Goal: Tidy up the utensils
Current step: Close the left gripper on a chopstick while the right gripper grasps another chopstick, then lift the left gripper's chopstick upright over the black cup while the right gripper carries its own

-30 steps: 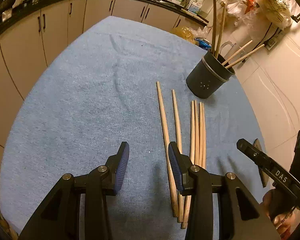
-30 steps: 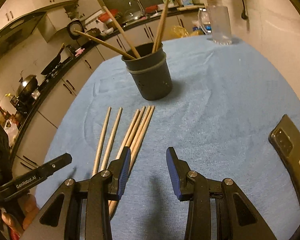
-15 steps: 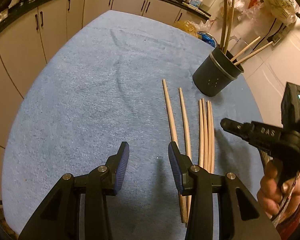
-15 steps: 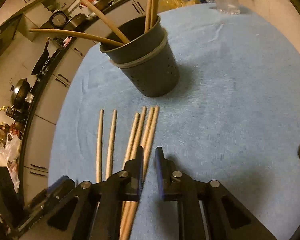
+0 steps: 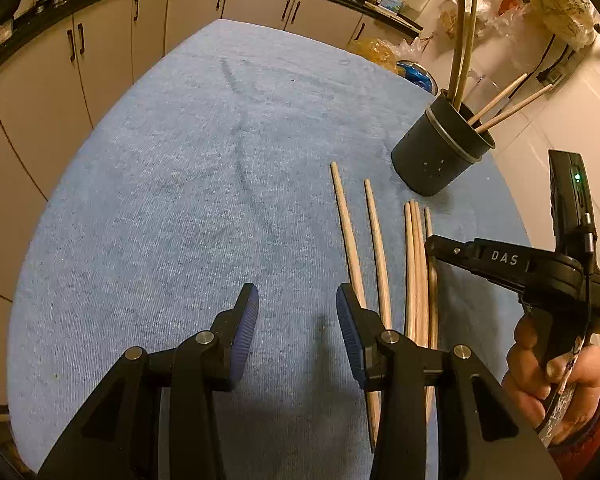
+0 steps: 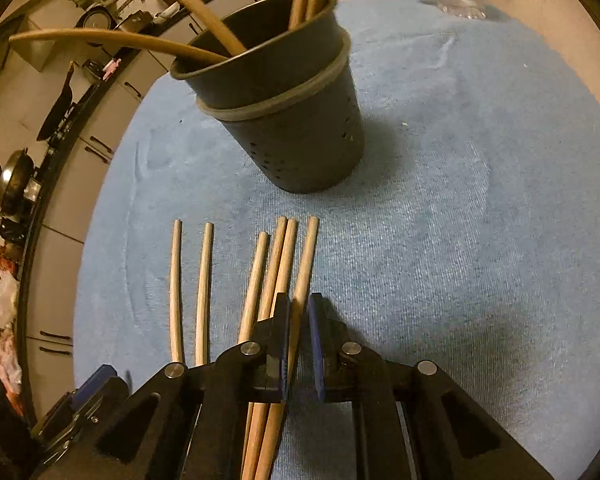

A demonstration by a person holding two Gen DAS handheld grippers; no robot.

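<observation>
**A:** Which step am I on?

**B:** The pick-up, as I read it. In the right wrist view my right gripper (image 6: 299, 338) sits at lower centre with its jaws nearly together, pinching the rightmost chopstick (image 6: 305, 264) of the tight bunch on the blue cloth (image 6: 480, 208). The stick runs straight between the pads. I can't tell whether its neighbour is caught as well.

**A:** And the other one?

**B:** My left gripper (image 5: 296, 320) hangs at lower centre of its own view, jaws spread, nothing between them. Two separate chopsticks (image 5: 346, 224) lie just right of it, the nearer passing behind its right finger.

**A:** Where does the stick go?

**B:** Into the dark cup (image 6: 292, 120), I'd judge, upper centre of the right view, beyond the stick tips. It already holds four chopsticks leaning against its rim.

**A:** So what does the next move need?

**B:** A clean lift so the held stick leaves the bunch without dragging the others, then tipping it upright over the cup's mouth. The sticks already leaning out there crowd the opening, so I'd aim for the free side before letting go.
</observation>
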